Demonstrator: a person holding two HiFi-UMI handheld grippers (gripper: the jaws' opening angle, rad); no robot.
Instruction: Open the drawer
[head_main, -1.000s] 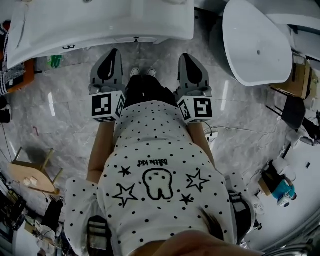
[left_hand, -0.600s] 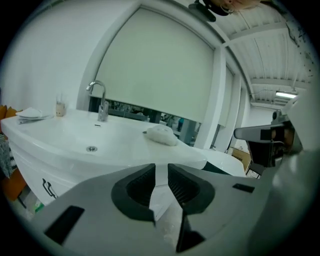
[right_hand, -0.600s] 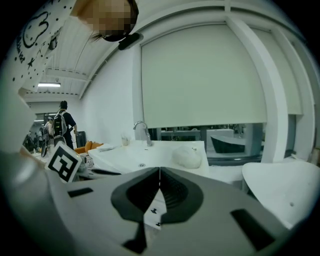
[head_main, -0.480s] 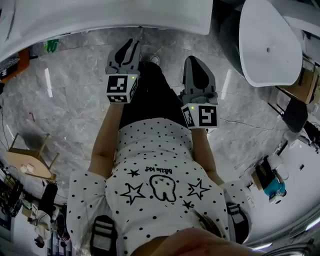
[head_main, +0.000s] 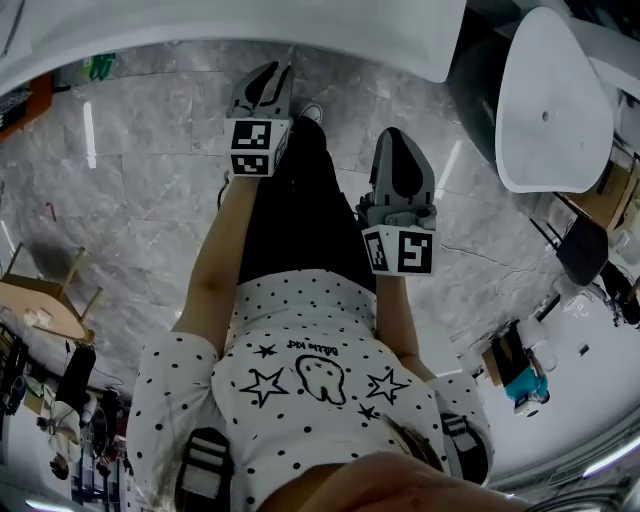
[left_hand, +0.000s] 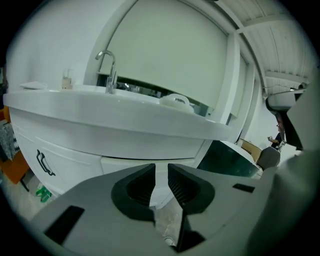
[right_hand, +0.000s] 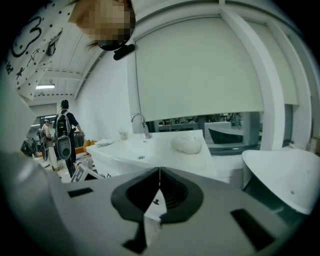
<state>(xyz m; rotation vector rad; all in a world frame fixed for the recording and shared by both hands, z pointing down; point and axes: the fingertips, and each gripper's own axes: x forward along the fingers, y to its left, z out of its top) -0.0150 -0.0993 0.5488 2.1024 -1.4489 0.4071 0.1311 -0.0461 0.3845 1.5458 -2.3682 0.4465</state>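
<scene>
The left hand-held gripper (head_main: 278, 72) is held out ahead of the person's black trousers (head_main: 300, 210). Its tips are near the lower edge of the broad white washbasin cabinet (head_main: 250, 35) that fills the top of the head view, though not touching it. Its jaws have just been opening and now stand a narrow gap apart, with nothing between them. Through that gap the left gripper view looks at a flat white drawer front (left_hand: 121, 164), closed, set just under the overhanging basin rim (left_hand: 125, 122). A curved black handle (left_hand: 44, 163) sits on the cabinet front further left, and whether it belongs to this drawer cannot be told. A chrome tap (left_hand: 107, 67) rises from the back of the basin.

The right hand-held gripper (head_main: 393, 135) hangs nearer the person's body, beside the right thigh and well back from the cabinet. Its jaws are closed tip to tip and hold nothing.

Both are over a grey veined stone floor (head_main: 130, 200). A white oval tub with a dark outer wall (head_main: 555, 100) stands at the cabinet's right end, and a small wooden stool (head_main: 45, 300) sits toward the floor's left edge.
</scene>
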